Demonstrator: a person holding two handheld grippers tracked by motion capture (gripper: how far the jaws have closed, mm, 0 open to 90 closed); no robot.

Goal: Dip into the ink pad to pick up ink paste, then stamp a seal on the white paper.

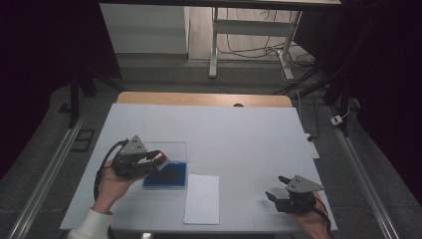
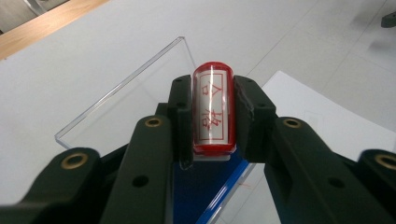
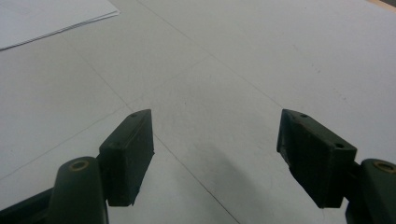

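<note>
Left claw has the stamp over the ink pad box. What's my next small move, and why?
Probably lower the left claw straight down to press the stamp onto the blue ink pad. The stamp is clamped between the jaws, above the open box, whose clear lid is flipped back. The sheet of paper lies beside it, bare. The right claw is open, off to the side.

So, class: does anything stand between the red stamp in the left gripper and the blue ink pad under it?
Nothing visible does. The left gripper is shut on the red cylindrical stamp, above the blue ink pad, whose clear plastic lid is swung open behind.
</note>
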